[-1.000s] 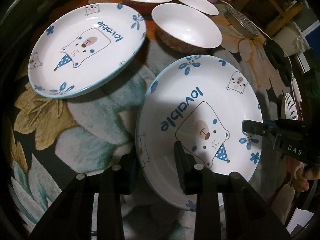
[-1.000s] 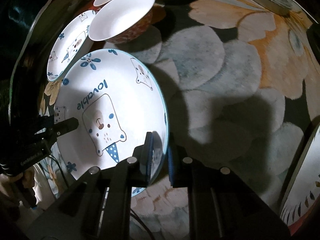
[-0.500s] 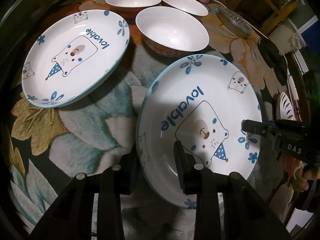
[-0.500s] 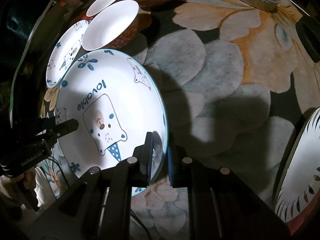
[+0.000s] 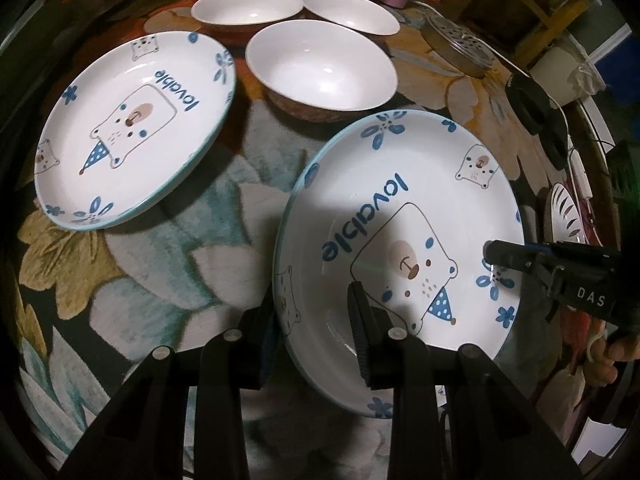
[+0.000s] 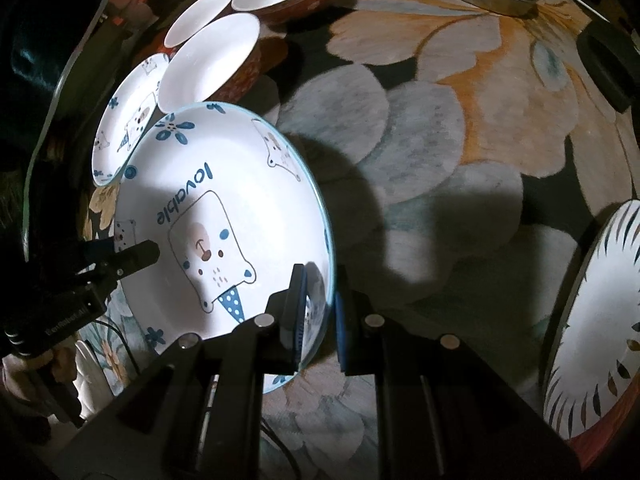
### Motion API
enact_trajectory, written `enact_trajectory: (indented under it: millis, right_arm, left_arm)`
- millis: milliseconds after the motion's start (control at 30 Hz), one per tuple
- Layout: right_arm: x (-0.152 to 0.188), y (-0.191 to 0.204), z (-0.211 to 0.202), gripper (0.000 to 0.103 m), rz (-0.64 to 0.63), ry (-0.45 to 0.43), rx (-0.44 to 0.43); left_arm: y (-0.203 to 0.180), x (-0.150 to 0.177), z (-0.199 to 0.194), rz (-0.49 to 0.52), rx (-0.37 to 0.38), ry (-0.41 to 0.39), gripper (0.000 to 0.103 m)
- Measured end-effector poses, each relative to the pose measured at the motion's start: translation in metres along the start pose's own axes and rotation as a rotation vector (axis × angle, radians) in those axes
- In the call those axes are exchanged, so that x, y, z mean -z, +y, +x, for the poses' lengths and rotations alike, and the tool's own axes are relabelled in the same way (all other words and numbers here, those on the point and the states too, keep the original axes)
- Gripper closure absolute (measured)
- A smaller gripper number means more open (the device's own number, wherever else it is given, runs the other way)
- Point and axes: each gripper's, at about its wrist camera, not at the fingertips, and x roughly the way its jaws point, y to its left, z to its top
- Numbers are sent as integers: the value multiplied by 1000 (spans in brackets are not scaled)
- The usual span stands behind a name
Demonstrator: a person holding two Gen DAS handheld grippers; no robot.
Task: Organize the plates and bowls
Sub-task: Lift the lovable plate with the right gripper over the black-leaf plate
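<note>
A white "lovable" bear plate (image 5: 400,216) is held tilted above the flowered cloth. My left gripper (image 5: 314,320) is shut on its near left rim, and my right gripper (image 6: 320,304) is shut on its opposite rim (image 6: 326,264). The right gripper also shows in the left wrist view (image 5: 496,252), at the plate's right edge. A second bear plate (image 5: 132,128) lies flat to the far left. Three white bowls (image 5: 320,68) with reddish outsides stand behind the plates.
A round metal lid (image 5: 456,46) lies at the back right. A plate with dark leaf marks (image 6: 592,320) sits at the right. A black object (image 6: 608,64) lies near the right edge. The flowered cloth (image 6: 420,140) covers the table.
The view has drawn closer to the flat bear plate and the bowls, so the held plate has moved toward them. Both grippers keep their hold on it.
</note>
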Motion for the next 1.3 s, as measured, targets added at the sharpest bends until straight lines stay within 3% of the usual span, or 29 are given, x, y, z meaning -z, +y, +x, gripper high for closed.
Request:
enact_trajectory:
  millis: [433,767,1300]
  right_arm:
    - [18,-52,-34,90,116,-39,26]
    - [37,-112,-68,90,250,-89,60]
    - [78,-199,-101,90,428,-118,113]
  left_arm:
    - [-56,-14,4,62,57,-1,70]
    - [-132,-28,8,163,94,-18,70]
    - [-236,-28,40,244,138,24,70]
